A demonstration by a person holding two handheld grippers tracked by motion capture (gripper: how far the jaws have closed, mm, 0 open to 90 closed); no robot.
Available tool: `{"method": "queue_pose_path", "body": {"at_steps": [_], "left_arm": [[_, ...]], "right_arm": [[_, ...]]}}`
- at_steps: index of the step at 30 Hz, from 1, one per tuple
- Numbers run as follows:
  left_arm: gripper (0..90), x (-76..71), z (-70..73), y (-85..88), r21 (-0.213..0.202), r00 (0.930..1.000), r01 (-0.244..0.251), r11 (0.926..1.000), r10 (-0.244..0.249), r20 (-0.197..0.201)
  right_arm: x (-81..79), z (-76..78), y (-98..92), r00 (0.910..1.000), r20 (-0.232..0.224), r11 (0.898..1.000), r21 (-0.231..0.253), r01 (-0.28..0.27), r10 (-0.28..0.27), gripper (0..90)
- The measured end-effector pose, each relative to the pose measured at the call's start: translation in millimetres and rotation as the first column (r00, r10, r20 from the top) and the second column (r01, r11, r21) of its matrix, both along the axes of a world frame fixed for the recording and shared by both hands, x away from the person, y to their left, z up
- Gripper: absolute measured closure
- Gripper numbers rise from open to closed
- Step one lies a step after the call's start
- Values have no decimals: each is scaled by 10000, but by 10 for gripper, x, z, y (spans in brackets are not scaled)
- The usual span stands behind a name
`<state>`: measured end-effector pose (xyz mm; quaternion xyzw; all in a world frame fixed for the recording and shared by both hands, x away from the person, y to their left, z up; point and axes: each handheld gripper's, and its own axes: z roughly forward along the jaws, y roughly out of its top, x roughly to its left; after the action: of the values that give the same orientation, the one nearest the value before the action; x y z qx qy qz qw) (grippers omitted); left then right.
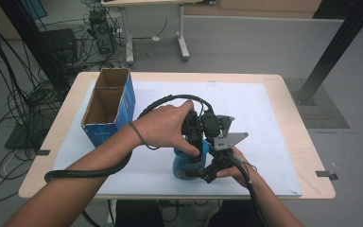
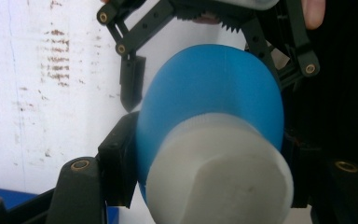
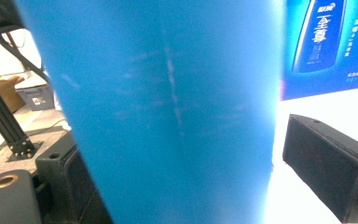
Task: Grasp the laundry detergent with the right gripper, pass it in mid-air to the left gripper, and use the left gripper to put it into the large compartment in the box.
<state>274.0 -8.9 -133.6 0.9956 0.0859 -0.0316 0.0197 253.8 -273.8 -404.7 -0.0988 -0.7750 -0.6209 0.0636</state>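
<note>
1. Between the left tongs (image 1: pixel 194 142) and the right tongs (image 1: pixel 208 172) the blue bottle (image 1: pixel 184 165) fills the gap, so nothing can pass there.
2. Left of the left tongs stands an open cardboard box (image 1: pixel 108 106), blocking that side of the desk (image 1: pixel 283 85).
3. Right of the right tongs the white mat (image 1: pixel 264 123) lies bare and open.
4. Beyond both tongs the mat is free up to the far edge.
</note>
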Motion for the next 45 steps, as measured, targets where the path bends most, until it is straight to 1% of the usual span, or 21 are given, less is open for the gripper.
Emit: {"method": "queue_pose_path", "body": {"at_steps": [2, 5, 11, 18, 20, 22, 23, 24, 25, 26, 27, 29, 30, 31, 33, 35, 37, 39, 43, 44, 45], "left_arm": [[367, 8, 1, -5, 67, 10000, -52, 10000, 53, -42], [367, 9, 11, 2, 55, 10000, -70, 10000, 71, -41], [367, 7, 31, 12, 17, 9999, -147, 9999, 147, -36], [367, 2, 56, 15, 20, 9999, -160, 9999, 160, -27], [367, -2, 60, 33, -35, 9996, -267, 9996, 267, -26], [367, -4, 61, 35, -24, 9997, -263, 9997, 263, -14], [367, -2, 62, 36, 9, 9995, -305, 9995, 305, -8], [367, -2, 62, 36, 9, 9995, -305, 9995, 305, -8], [367, 1, 61, 41, 0, 9993, -370, 9993, 370, -5], [367, 1, 61, 41, 0, 9993, -370, 9993, 370, -5], [367, -1, 62, 34, 68, 9994, -334, 9994, 334, 18], [367, 0, 70, 36, 74, 9993, -362, 9993, 362, 20], [367, 0, 70, 36, 74, 9993, -362, 9993, 362, 20], [367, -4, 74, 51, 2, 9992, -391, 9992, 391, 55], [367, 3, 87, 41, 92, 9993, -367, 9993, 367, 28], [367, 2, 94, 54, 56, 9992, -410, 9991, 410, 31], [367, 6, 97, 71, 9, 9988, -481, 9988, 481, 22], [367, 10, 91, 81, 10, 9988, -499, 9988, 499, 15], [368, 29, 79, 99, 19, 9985, -551, 9985, 551, -24], [368, 29, 79, 99, 19, 9985, -551, 9985, 551, -24], [367, 32, 78, 108, 6, 9983, -579, 9983, 579, -16]], "right_arm": [[-11, 2, -17, 10000, -3, 10000, 25, 57, -57, 88], [-23, 2, -44, 9999, 58, 9999, 39, 116, -117, 88], [-47, -5, -131, 9999, 13, 9998, 56, 168, -168, 84], [-82, 21, -256, 9997, 55, 9997, -123, 227, -227, 74], [-113, 33, -357, 9992, 23, 9989, -233, 395, -395, 70], [-121, 34, -381, 9990, 44, 9987, -240, 451, -450, 70], [-146, 39, -456, 9982, 51, 9978, -269, 606, -605, 70], [-146, 39, -456, 9982, 51, 9978, -269, 606, -605, 70], [-168, 48, -518, 9972, 56, 9968, -272, 746, -745, 68], [-168, 48, -518, 9972, 56, 9968, -272, 746, -745, 68], [-187, 53, -570, 9960, 91, 9957, -277, 888, -886, 67], [-210, 62, -633, 9943, 90, 9939, -278, 1068, -1066, 68], [-210, 62, -633, 9943, 90, 9939, -278, 1068, -1066, 68], [-226, 77, -687, 9925, 115, 9920, -306, 1224, -1221, 67], [-239, 87, -736, 9907, 129, 9902, -313, 1358, -1355, 67], [-256, 98, -791, 9881, 164, 9875, -370, 1532, -1526, 67], [-281, 94, -860, 9831, 198, 9823, -423, 1825, -1818, 67], [-289, 90, -915, 9801, 185, 9791, -464, 1982, -1975, 67], [-325, 97, -1036, 9706, 181, 9692, -516, 2407, -2401, 67], [-325, 97, -1036, 9706, 181, 9692, -516, 2407, -2401, 67], [-346, 106, -1101, 9640, 234, 9622, -586, 2659, -2649, 67]]}}
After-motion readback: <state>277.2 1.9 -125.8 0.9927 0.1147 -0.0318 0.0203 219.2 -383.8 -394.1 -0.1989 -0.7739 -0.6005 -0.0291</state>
